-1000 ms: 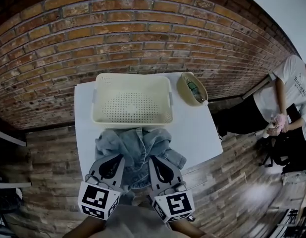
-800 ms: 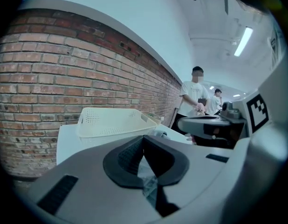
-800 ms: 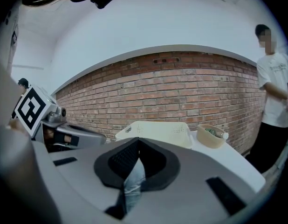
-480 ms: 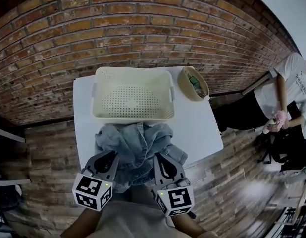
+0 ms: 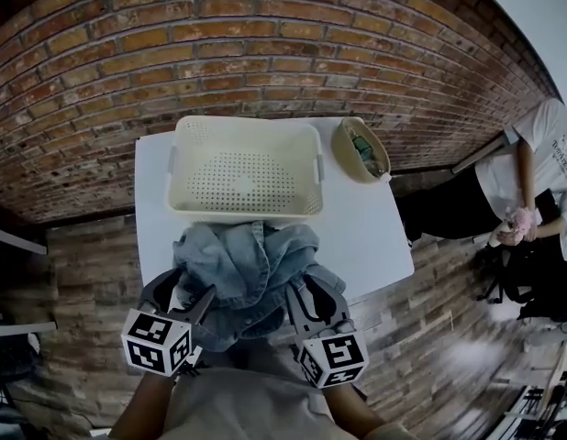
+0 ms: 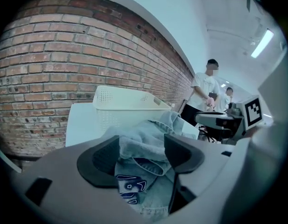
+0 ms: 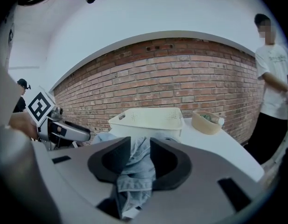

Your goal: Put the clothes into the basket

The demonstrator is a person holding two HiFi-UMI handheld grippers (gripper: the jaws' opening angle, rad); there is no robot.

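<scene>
Spilling off table (image 5: 368, 229), crumpled denim garment (image 5: 251, 269), front of basket (image 5: 203, 137) partly hidden

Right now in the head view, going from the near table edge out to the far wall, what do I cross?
Denim garment → cream perforated basket → brick wall.

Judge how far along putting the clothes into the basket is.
Done: nothing, the basket is empty. In hand: the denim garment lies on the table, folds between the jaws of the left claw and right claw, which have just been opening. Remaining: probably regrip, lift it in.
</scene>
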